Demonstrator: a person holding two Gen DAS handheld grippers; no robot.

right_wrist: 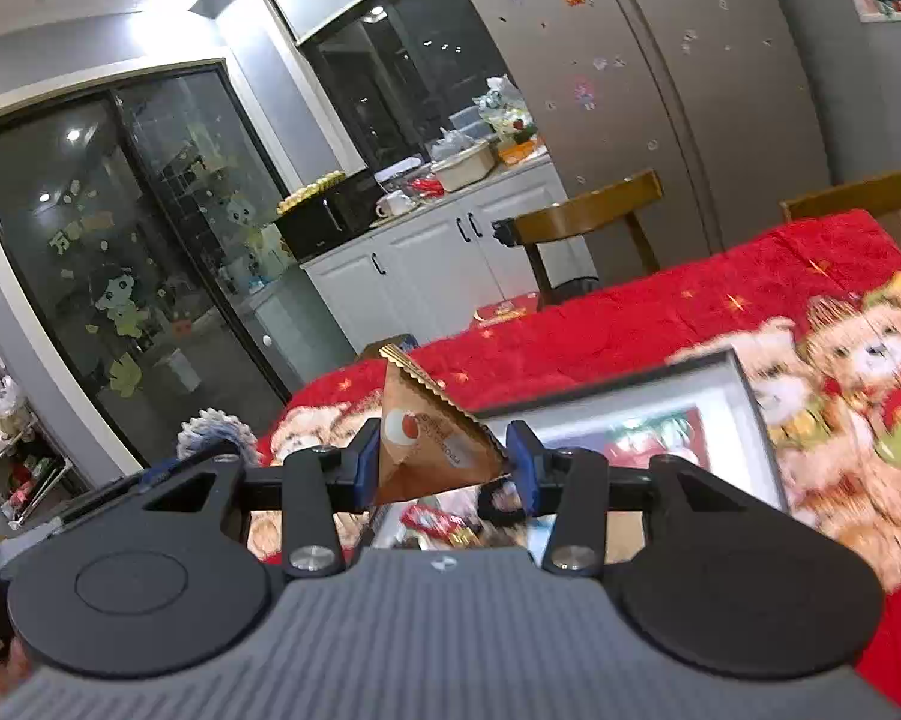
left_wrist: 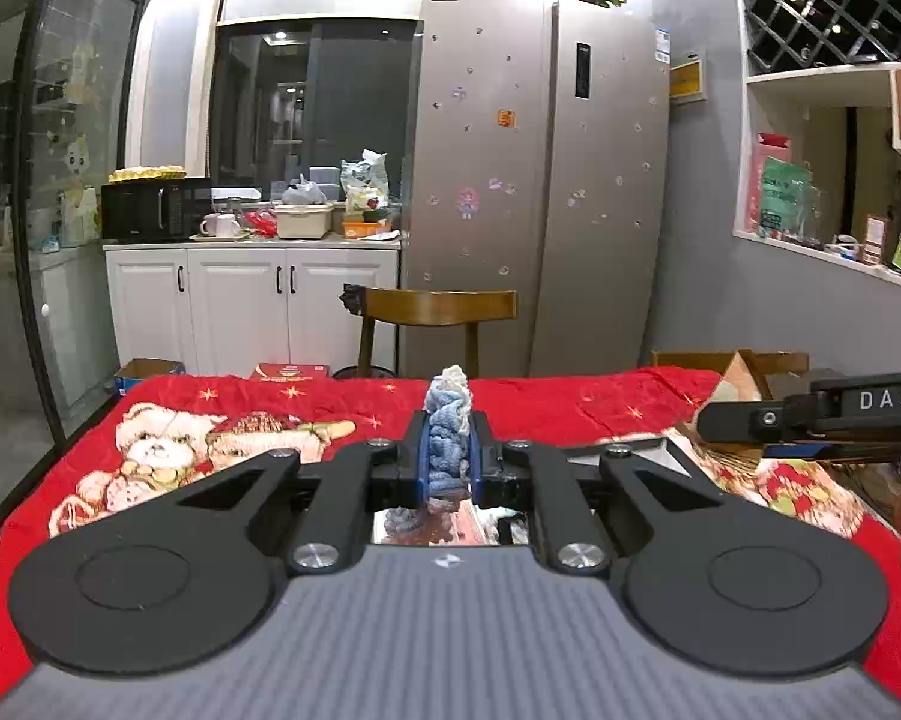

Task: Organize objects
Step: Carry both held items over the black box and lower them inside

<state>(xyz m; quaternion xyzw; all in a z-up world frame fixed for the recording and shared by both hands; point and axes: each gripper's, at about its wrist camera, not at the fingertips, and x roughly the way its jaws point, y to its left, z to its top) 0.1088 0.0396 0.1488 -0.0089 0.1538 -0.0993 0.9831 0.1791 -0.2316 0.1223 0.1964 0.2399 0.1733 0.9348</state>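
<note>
Left wrist view: the left gripper [left_wrist: 448, 450] is closed to a narrow gap, its two blue pads [left_wrist: 421, 456] pressing on either side of a blue-and-white knitted cloth [left_wrist: 448, 420]. The cloth stands upright between the pads, its bunched white top rising above the fingertips and its lower end hanging below them. Beneath lies the table's red tablecloth [left_wrist: 270, 402], printed with teddy bears. The right gripper [left_wrist: 810, 420] enters from the right edge, level with the left one and just beside it.

Right wrist view: the right gripper [right_wrist: 444, 456] is partly closed on a brown triangular snack packet [right_wrist: 432, 438] with a serrated seam. The packet spans the gap between the blue pads [right_wrist: 367, 456], touching both, its pointed tip standing above the fingers. Behind and below the packet sits a white-rimmed box [right_wrist: 744, 396] on the red tablecloth [right_wrist: 630, 312]; its contents are blurred. At the left edge, the knitted cloth [right_wrist: 210, 432] shows above the left gripper's body.

Background: a steel refrigerator [left_wrist: 540, 180], a wooden chair [left_wrist: 438, 306] and white cabinets [left_wrist: 252, 300].
</note>
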